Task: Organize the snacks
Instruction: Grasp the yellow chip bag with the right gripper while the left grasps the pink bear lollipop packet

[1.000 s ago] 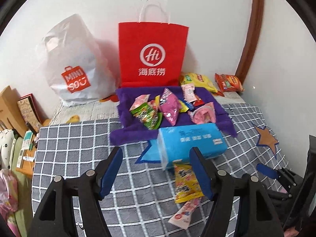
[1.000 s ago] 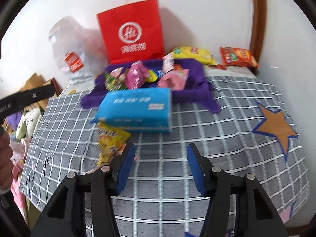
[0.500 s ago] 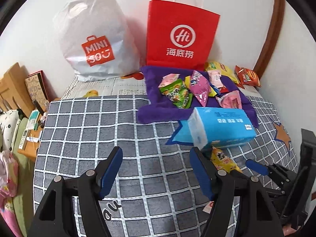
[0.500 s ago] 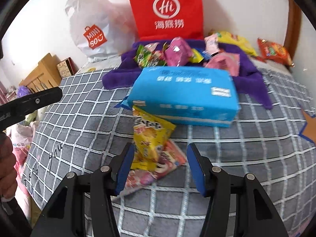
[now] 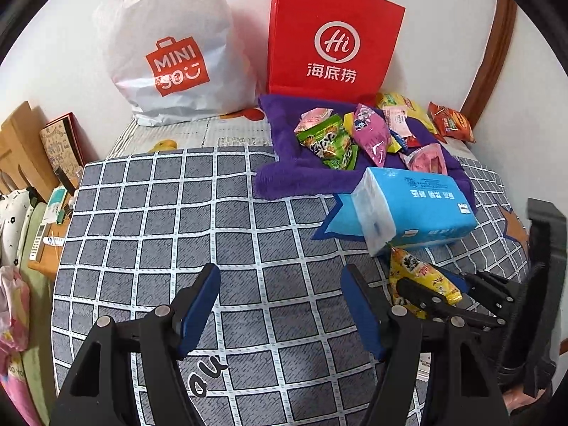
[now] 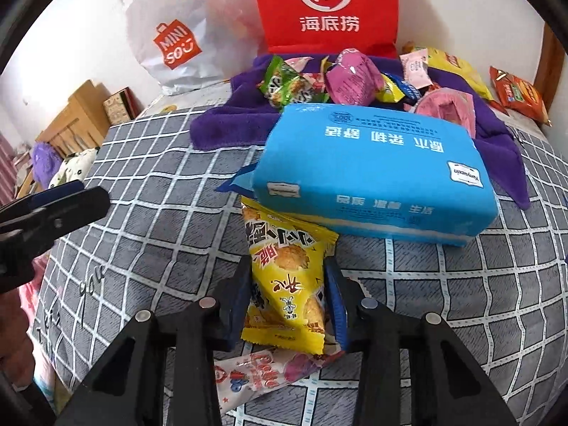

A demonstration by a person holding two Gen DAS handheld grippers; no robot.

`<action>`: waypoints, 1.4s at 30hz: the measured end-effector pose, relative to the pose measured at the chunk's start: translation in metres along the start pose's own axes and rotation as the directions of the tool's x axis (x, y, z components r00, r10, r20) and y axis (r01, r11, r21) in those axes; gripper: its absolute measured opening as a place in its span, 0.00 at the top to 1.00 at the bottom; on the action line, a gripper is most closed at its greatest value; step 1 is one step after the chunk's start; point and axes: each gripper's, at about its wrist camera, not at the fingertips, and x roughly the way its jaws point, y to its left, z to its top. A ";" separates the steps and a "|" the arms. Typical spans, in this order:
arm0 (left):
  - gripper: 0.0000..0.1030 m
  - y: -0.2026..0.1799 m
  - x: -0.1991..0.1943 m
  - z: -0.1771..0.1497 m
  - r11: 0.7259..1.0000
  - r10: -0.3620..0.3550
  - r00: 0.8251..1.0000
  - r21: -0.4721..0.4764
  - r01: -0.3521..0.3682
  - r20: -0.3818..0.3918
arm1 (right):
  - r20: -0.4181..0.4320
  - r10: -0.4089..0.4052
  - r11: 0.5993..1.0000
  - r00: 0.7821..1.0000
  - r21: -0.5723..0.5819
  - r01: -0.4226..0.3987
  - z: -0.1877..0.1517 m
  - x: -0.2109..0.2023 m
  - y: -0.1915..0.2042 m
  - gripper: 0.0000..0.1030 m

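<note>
A yellow snack packet [image 6: 284,277] lies on the checked cloth in front of a blue tissue pack [image 6: 372,174]. My right gripper [image 6: 289,269] has its jaws closed in against both sides of the packet; it also shows in the left wrist view [image 5: 429,284] around the packet [image 5: 419,273]. A pink-and-white packet [image 6: 262,372] lies under the yellow one. My left gripper [image 5: 280,277] is open and empty over bare cloth. Several snack packets [image 5: 340,135] lie on a purple towel [image 5: 284,177] behind the tissue pack [image 5: 411,206].
A red paper bag [image 5: 330,35] and a white Miniso plastic bag [image 5: 170,49] stand against the back wall. A yellow bag [image 5: 404,106] and an orange bag [image 5: 451,122] lie at the back right. The table's left edge [image 5: 60,266] drops to cluttered furniture.
My right gripper has moved forward and down over the yellow packet and narrowed onto its sides. My left gripper has swung left and a little closer, staying open.
</note>
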 end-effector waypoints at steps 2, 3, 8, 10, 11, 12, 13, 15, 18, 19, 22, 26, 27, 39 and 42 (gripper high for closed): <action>0.34 0.000 0.001 -0.001 1.000 -0.002 1.000 -0.002 0.002 -0.003 | 0.004 0.021 1.000 1.000 0.006 -0.021 -0.001 -0.005 -0.001 0.64; 0.34 0.000 0.001 -0.001 1.000 -0.004 1.000 -0.004 0.004 -0.004 | 0.006 0.030 1.000 1.000 0.006 -0.030 -0.002 -0.008 -0.001 0.64; 0.34 -0.009 0.006 -0.007 1.000 -0.022 1.000 0.008 0.022 -0.022 | 0.067 0.030 1.000 0.997 -0.003 -0.030 -0.009 -0.038 -0.009 0.64; 0.34 -0.016 0.008 -0.010 0.999 -0.047 0.998 0.015 0.048 -0.029 | 0.078 0.020 1.000 0.997 0.020 -0.021 -0.012 -0.046 -0.021 0.64; 0.34 -0.020 0.010 -0.012 0.998 -0.054 0.998 0.019 0.055 -0.037 | 0.083 0.009 1.000 0.996 0.029 -0.011 -0.014 -0.049 -0.028 0.64; 0.34 -0.024 0.012 -0.014 0.998 -0.060 0.997 0.024 0.061 -0.042 | 0.086 -0.002 0.999 0.996 0.034 -0.001 -0.015 -0.051 -0.032 0.64; 0.34 -0.029 0.015 -0.016 0.997 -0.071 0.996 0.031 0.073 -0.048 | 0.089 -0.027 0.999 0.996 0.042 0.023 -0.019 -0.053 -0.041 0.64; 0.34 -0.039 0.020 -0.021 0.994 -0.100 0.992 0.042 0.103 -0.071 | 0.089 -0.064 0.997 0.994 0.054 0.060 -0.023 -0.055 -0.054 0.64; 0.34 -0.057 0.030 -0.026 0.986 -0.148 0.983 0.062 0.155 -0.108 | 0.085 -0.096 0.993 0.992 0.082 0.090 -0.034 -0.056 -0.076 0.64; 0.34 -0.064 0.034 -0.027 0.983 -0.160 0.979 0.074 0.170 -0.126 | 0.080 -0.103 0.991 0.992 0.089 0.095 -0.037 -0.056 -0.082 0.64; 0.34 -0.085 0.040 -0.032 0.973 -0.191 0.970 0.104 0.208 -0.150 | 0.075 -0.130 0.986 0.989 0.111 0.122 -0.047 -0.058 -0.098 0.64; 0.34 -0.110 0.046 -0.036 0.959 -0.218 0.959 0.144 0.245 -0.180 | 0.064 -0.132 0.984 0.989 0.127 0.123 -0.057 -0.060 -0.115 0.64; 0.34 -0.115 0.048 -0.038 0.957 -0.216 0.959 0.157 0.246 -0.183 | 0.065 -0.130 0.984 0.989 0.132 0.120 -0.059 -0.061 -0.118 0.64; 0.75 -0.137 0.054 -0.049 0.949 -0.132 0.978 0.265 0.173 -0.164 | 0.065 -0.092 0.989 0.994 0.123 0.084 -0.060 -0.060 -0.117 0.64; 0.76 -0.123 0.048 -0.043 0.958 -0.110 0.984 0.250 0.143 -0.144 | 0.065 -0.083 0.991 0.994 0.112 0.076 -0.055 -0.058 -0.110 0.64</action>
